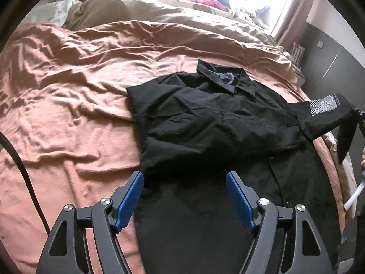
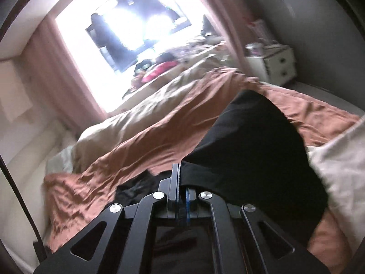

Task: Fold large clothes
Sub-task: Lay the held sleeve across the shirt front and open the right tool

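A black collared shirt (image 1: 219, 118) lies on the rust-coloured bed cover (image 1: 75, 105), its left side folded in. My left gripper (image 1: 184, 194) is open, its blue pads (image 1: 131, 202) apart just above the shirt's lower part. My right gripper (image 2: 181, 178) is shut on the shirt's sleeve (image 2: 251, 148) and holds it lifted. In the left wrist view the raised sleeve (image 1: 330, 118) hangs at the far right, showing a patterned cuff lining; the right gripper itself is barely seen there.
A beige duvet (image 1: 164, 11) and pillows lie at the far side of the bed under a bright window (image 2: 127, 45). A white bedside cabinet (image 2: 273, 64) stands by the grey wall. A black cable (image 1: 20, 166) crosses the left edge.
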